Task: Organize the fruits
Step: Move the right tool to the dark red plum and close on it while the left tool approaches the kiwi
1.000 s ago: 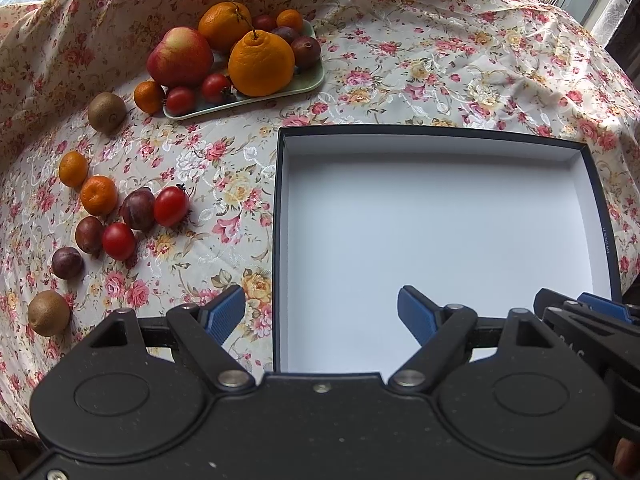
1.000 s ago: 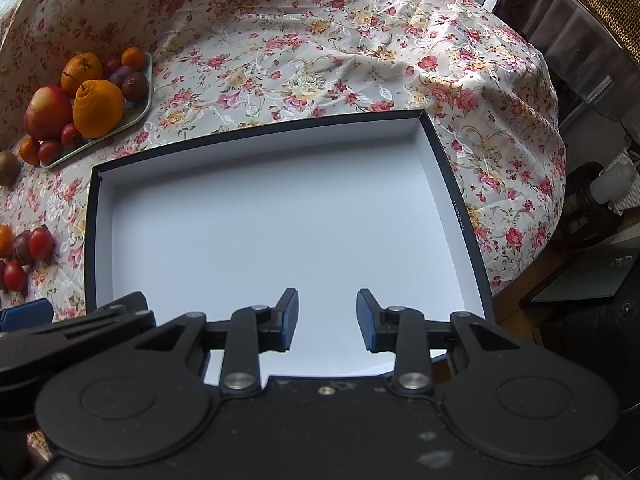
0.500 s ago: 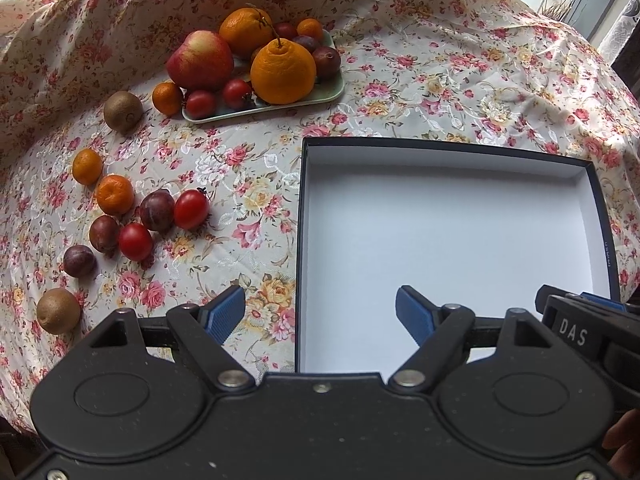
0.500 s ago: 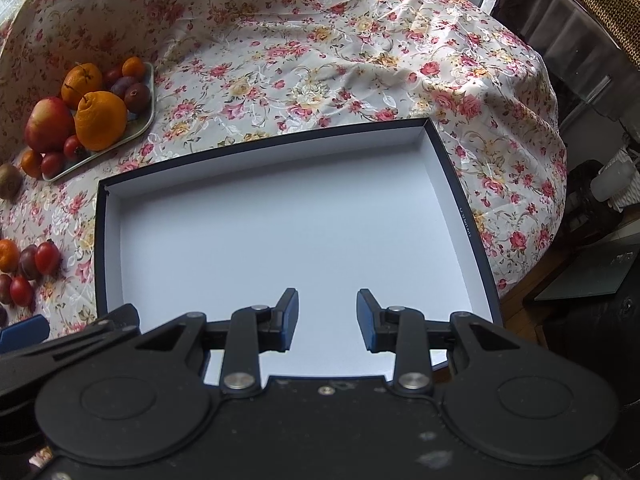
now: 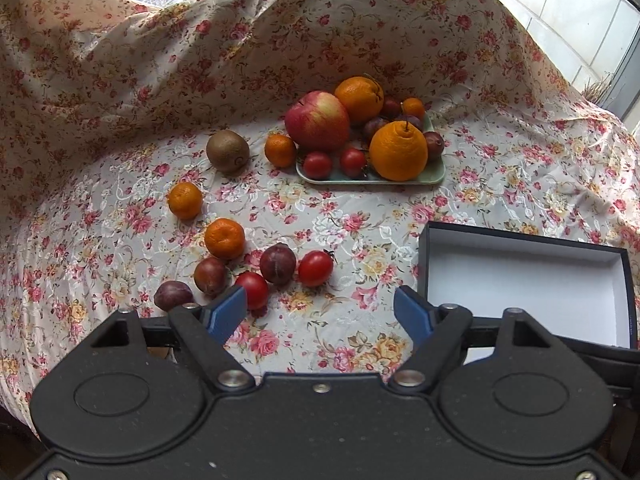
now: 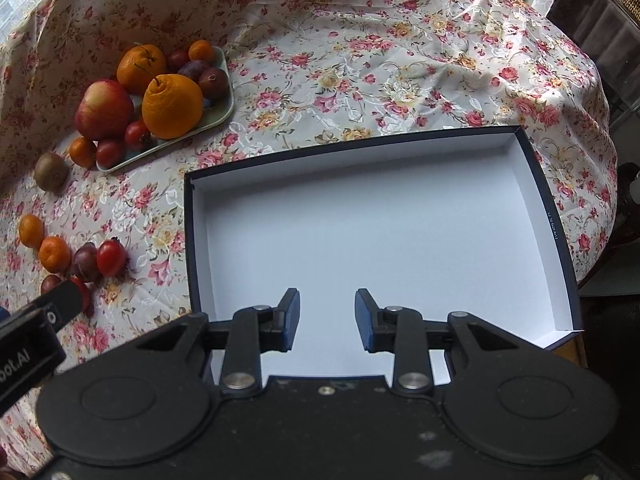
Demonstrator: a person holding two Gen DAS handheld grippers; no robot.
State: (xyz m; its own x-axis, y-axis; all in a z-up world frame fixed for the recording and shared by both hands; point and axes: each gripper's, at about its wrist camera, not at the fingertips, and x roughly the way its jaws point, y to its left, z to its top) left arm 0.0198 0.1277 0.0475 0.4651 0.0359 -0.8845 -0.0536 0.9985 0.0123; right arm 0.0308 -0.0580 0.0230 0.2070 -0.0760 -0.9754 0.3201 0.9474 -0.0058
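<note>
My left gripper (image 5: 320, 312) is hanging over bare tablecloth (image 5: 360, 216), jaws wide but closing, nothing between them. A tomato (image 5: 252, 289) is sitting just beside its left fingertip, with plums (image 5: 278, 263) and tangerines (image 5: 224, 238) lying loose at center left. My right gripper (image 6: 327, 316) is hovering over the white box (image 6: 560, 256), jaws apart and closing on nothing. The tray (image 5: 436, 172) of fruit is sitting at upper center in the left view.

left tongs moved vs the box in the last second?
Yes. In the left wrist view the white-lined dark cardboard box slid from centre to the right edge, so the left tongs moved left toward the loose fruit. Their jaws are closing, nothing between them.
</note>
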